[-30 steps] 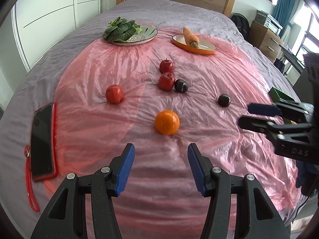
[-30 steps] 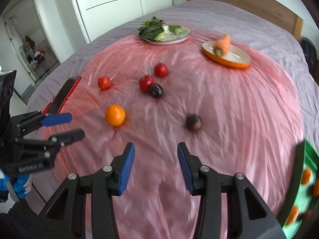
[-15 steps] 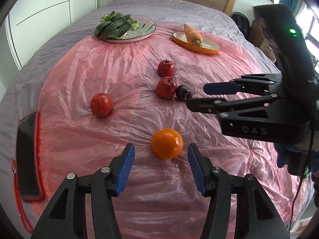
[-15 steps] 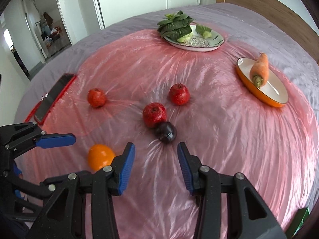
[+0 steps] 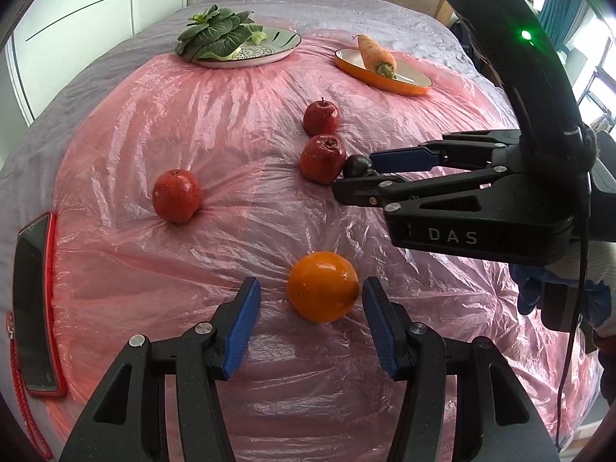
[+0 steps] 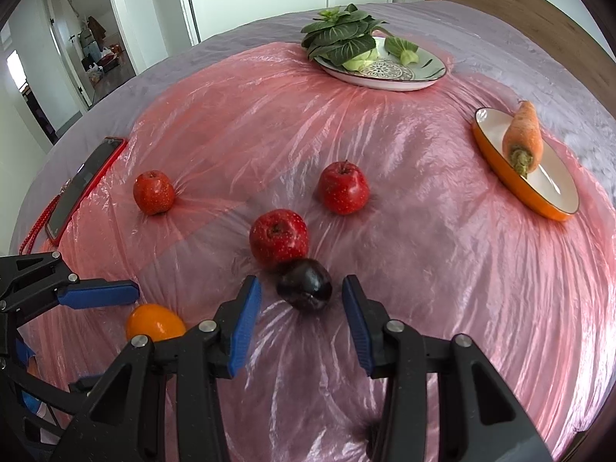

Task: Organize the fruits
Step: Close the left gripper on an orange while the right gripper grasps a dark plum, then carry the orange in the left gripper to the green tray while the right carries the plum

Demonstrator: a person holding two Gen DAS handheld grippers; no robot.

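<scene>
1. The left tongs [image 5: 311, 317] are standing open, with the orange [image 5: 323, 287] sitting between the two blue pads; the pads are not touching it.
2. The right tongs [image 6: 301, 317] are also standing open around the dark plum [image 6: 305, 284], with a gap on each side.
3. The plum is touching one red apple [image 6: 278, 240]; a second apple [image 6: 343, 188] is lying just behind, and a third apple [image 6: 153, 192] is lying apart to the left.
4. All the fruits are resting on a pink plastic sheet [image 6: 442, 269] that is covering the bed [image 6: 481, 50].
5. Farther away, a plate with leafy greens [image 6: 342, 40] and an orange dish [image 6: 531, 188] carrying a carrot [image 6: 523, 134] are standing.
6. A phone [image 6: 84, 184] in a red case is lying at the left edge.
</scene>
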